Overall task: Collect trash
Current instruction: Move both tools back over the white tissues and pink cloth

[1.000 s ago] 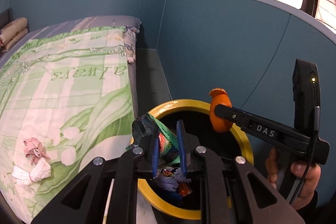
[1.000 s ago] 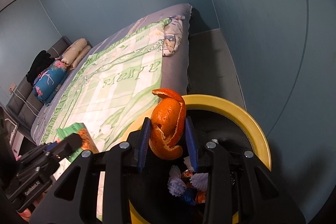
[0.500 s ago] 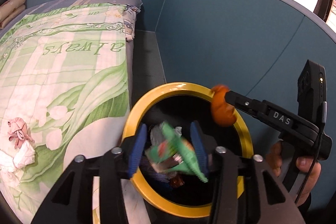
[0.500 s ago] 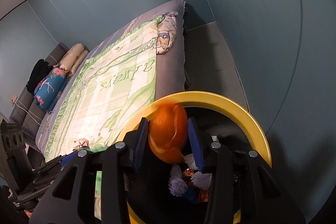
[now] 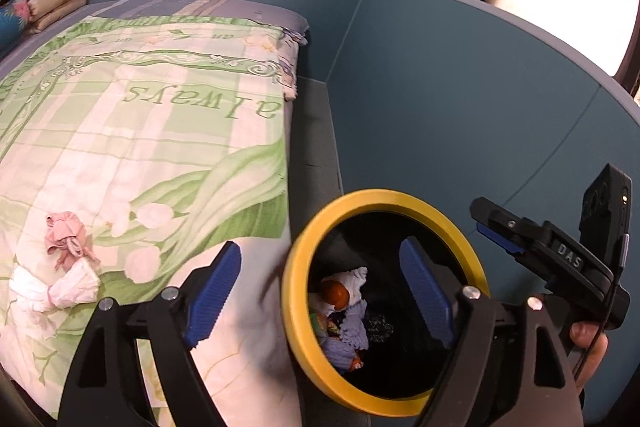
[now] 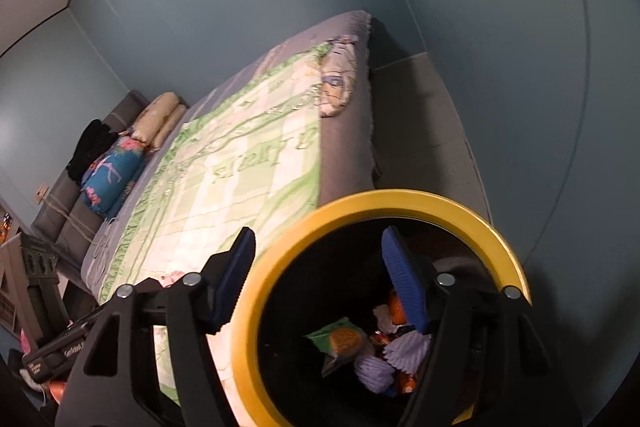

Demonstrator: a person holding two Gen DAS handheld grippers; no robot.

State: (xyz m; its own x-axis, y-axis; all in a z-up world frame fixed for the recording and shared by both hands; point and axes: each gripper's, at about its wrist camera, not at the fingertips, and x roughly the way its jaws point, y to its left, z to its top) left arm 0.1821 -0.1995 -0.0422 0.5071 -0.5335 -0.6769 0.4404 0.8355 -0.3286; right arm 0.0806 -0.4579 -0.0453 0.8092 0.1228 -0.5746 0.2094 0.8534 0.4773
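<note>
Black left gripper (image 5: pixel 320 291) and right gripper (image 6: pixel 318 279), jaws wide, above bin (image 6: pixel 460 213).

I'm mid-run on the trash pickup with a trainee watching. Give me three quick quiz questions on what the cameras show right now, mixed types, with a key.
1. True or false: the left tool is clamped on a snack wrapper.
2. Multiple choice: where is the orange peel? A) in the right tool B) inside the yellow-rimmed bin C) on the quilt
3. Fill in: two crumpled pieces, one pink and one white, lie on the ____.

Key: 1 false, both tools are open and empty; 2 B; 3 quilt.
</note>
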